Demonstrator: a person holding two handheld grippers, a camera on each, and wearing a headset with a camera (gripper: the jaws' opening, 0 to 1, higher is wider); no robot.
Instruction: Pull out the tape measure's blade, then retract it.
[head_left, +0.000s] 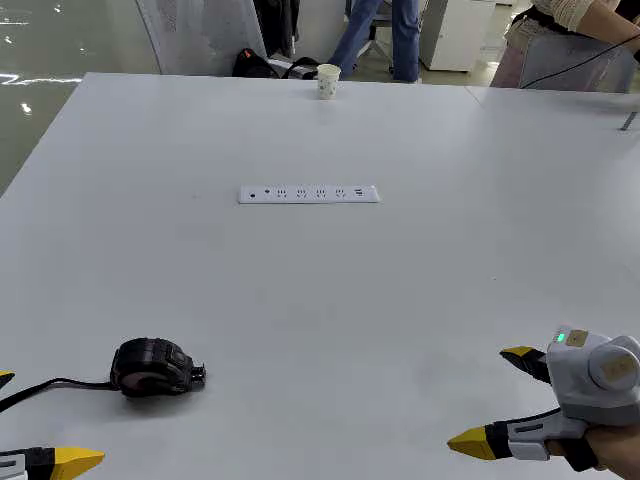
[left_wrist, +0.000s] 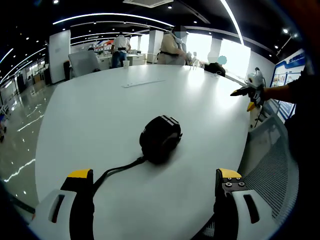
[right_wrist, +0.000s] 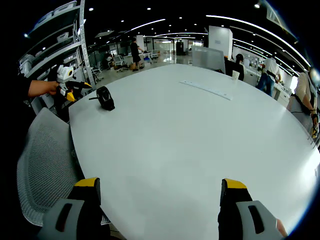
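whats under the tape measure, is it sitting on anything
The tape measure lies straight on the bare white table, nothing visible between. Its black strap trails along the tabletop. The spot beneath its case is covered.

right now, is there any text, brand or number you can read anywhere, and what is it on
No text can be read in these views.
tape measure: black case, no legible label or brand.
power strip: small marks by the sockets, too small to read.
paper cup: a printed pattern, too blurred to read.
blue board: light print, too blurred to read.
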